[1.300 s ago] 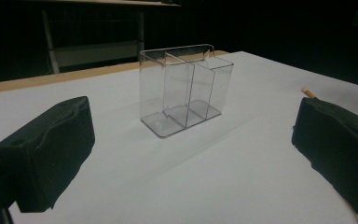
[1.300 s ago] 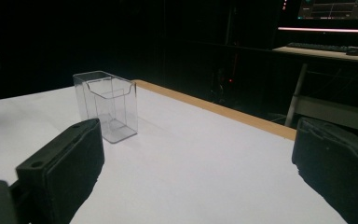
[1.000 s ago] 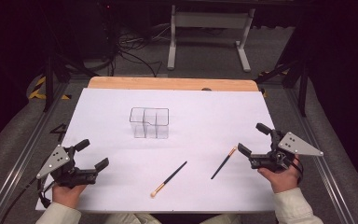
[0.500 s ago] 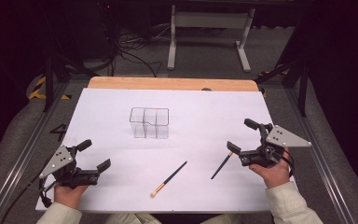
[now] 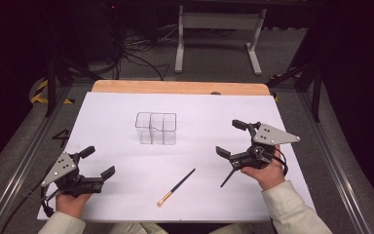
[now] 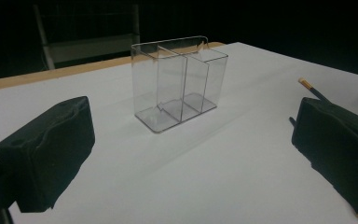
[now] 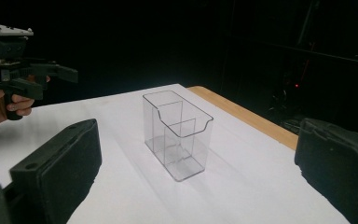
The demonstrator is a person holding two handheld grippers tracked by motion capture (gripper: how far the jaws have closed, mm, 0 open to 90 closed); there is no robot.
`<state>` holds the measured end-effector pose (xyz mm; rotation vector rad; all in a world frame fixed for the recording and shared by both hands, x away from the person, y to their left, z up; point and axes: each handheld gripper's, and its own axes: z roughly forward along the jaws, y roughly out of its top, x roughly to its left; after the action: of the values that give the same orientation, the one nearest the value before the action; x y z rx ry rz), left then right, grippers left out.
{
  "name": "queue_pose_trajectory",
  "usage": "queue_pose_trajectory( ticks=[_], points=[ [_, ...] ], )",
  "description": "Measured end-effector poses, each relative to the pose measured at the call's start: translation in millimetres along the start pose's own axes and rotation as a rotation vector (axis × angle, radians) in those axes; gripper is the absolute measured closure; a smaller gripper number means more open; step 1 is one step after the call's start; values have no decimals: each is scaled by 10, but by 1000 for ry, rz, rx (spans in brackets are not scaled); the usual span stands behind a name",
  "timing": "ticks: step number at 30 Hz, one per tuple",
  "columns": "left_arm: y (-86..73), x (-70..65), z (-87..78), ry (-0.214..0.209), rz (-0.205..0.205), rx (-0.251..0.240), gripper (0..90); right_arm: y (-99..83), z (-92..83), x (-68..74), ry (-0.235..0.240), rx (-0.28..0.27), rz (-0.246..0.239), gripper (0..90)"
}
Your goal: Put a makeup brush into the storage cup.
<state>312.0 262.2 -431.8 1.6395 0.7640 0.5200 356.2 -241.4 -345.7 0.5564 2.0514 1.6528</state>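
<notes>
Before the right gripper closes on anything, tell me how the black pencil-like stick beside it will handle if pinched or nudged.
The black stick looks thin, straight and rigid, so it should lift without flopping. It lies flat on the smooth white sheet and seems round, so a sideways nudge from the right gripper would probably roll it. Being so slim, it may pivot unless the open jaws pinch near its middle.

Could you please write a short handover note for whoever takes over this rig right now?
Left gripper: open, holding nothing, low over the near left of the white table.
Right gripper: open, holding nothing, above the upper end of the dark pencil at the near right.
Clear organizer: upright mid-table, its compartments look empty.
Brush: lying flat near the front edge, between the two grippers, untouched.
Done: nothing placed so far.
Left: probably to pick up the pencil and the brush and stand them in the organizer.
</notes>
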Motion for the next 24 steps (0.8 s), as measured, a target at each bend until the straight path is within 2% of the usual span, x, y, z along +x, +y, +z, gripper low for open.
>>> queue_pose_trajectory(
  ticks=[4,5,9,11,12,13,20,24],
  points=[
    [1,7,-4,-1,1,6,1,40,66,9,20,24,-4,37],
    [1,11,-2,-6,3,11,1,57,90,8,49,46,1,73],
    [-4,6,16,-3,3,13,1,108,144,22,63,80,-8,68],
    [-4,9,20,-4,5,19,2,148,179,34,75,101,-26,68],
    [-3,9,21,-6,3,20,2,190,216,49,89,129,-47,69],
    [-3,8,21,-5,1,19,2,190,216,49,89,129,-47,69],
    [-5,10,36,-21,3,43,2,305,380,103,116,281,-138,84],
    [-11,9,41,-18,1,43,2,347,471,123,142,344,-161,83]
  ],
)
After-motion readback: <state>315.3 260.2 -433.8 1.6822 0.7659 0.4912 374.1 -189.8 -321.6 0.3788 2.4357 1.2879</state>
